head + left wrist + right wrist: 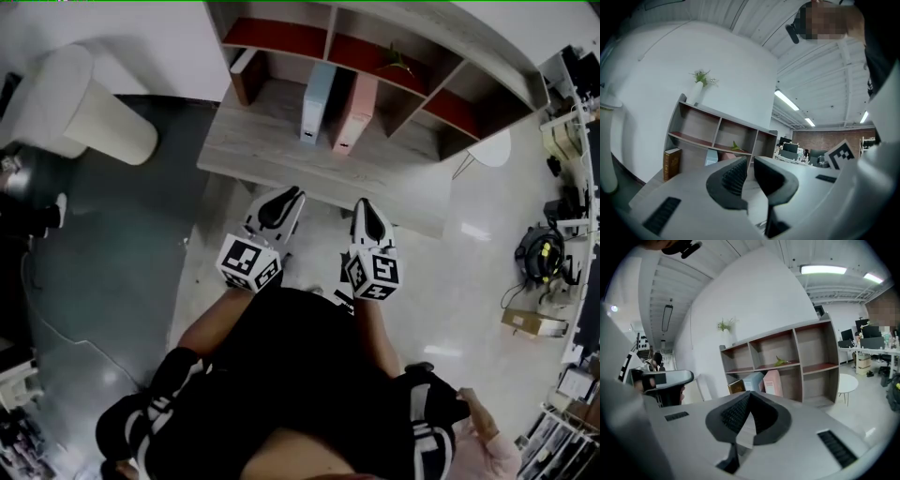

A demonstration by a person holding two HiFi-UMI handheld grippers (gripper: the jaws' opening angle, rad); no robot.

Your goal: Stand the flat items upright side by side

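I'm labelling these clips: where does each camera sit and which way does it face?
Head view: on the person's head, steeply down at the shelf unit; arms, left gripper, right gripper show.
Left gripper view: on that gripper, level along its slightly parted jaws toward the brown book.
Right gripper view: on that gripper, along its shut jaws toward the blue folder, pink folder.
All share the shelf unit.

White cylindrical bin [94,108] on floor left of shelf unit [309,159]; round white table [492,150] at right; green sprig [398,61] in middle compartment.
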